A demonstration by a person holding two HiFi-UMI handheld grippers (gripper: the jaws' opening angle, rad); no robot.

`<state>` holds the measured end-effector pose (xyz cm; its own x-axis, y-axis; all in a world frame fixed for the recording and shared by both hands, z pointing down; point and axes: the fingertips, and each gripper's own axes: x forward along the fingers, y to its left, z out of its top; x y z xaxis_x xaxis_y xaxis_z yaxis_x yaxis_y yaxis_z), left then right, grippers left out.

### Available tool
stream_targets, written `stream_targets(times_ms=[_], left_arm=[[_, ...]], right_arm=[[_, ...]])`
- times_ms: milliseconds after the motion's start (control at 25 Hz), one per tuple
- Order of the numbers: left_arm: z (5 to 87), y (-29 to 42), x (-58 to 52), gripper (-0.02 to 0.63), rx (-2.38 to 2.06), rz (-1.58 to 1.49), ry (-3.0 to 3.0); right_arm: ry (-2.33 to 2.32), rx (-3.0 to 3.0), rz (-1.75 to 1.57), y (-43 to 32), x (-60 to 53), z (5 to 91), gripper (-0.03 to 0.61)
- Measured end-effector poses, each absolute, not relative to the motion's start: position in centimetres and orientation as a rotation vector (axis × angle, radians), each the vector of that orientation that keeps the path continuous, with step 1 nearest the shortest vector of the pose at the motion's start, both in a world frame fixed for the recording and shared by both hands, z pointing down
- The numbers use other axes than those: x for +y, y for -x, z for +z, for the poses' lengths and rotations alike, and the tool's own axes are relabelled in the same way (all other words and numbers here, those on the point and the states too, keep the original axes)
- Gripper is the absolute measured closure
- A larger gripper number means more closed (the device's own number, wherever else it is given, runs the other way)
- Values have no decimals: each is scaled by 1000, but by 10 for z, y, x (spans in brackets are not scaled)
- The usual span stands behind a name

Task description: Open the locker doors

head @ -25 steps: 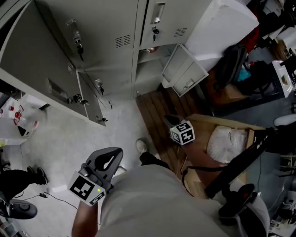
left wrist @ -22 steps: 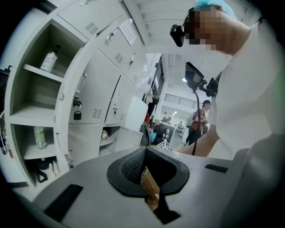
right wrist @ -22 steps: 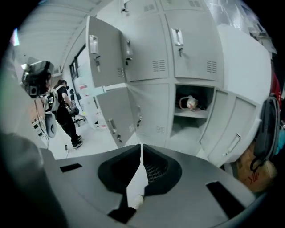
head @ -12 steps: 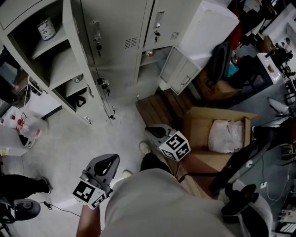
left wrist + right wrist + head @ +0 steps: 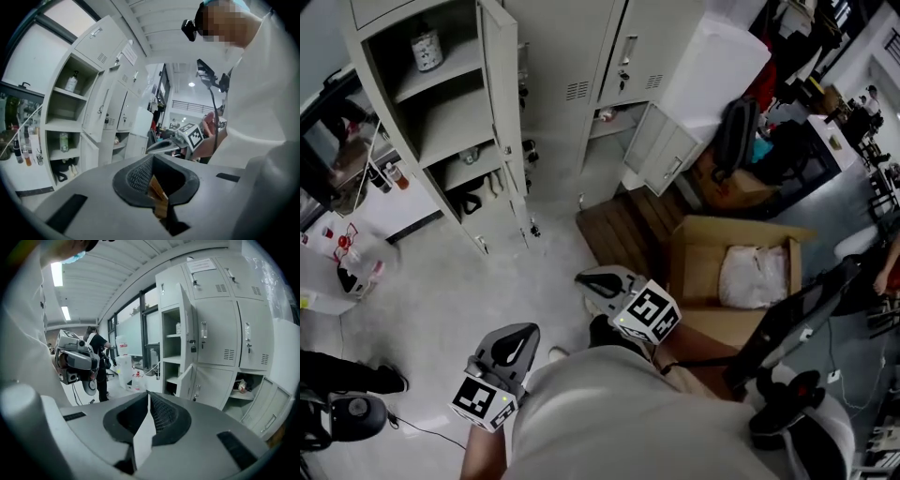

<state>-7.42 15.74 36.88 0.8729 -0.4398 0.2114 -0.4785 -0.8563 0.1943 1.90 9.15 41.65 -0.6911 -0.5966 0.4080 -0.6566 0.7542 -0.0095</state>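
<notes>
- We hold the left gripper at the lower left of the head view, its jaws clenched together on nothing.
- Our right gripper sits near the frame's middle, its jaws likewise pressed together and empty.
- The lockers fill the upper left, well apart from both grippers.
- One tall locker door stands swung open, baring shelves.
- A lower door further right hangs open too.
- A cardboard box lies right of centre.
</notes>
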Motion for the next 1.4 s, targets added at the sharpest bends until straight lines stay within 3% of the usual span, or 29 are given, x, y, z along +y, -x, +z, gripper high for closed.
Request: stream_targets(times_ms=[680, 1400], left_arm=[[376, 111, 192, 603, -806, 243, -2775], [379, 95, 194, 603, -772, 261, -2776]], right_arm=[[-775, -2632, 121, 47, 130, 401, 552], [-793, -2630, 104, 32, 142, 402, 552]])
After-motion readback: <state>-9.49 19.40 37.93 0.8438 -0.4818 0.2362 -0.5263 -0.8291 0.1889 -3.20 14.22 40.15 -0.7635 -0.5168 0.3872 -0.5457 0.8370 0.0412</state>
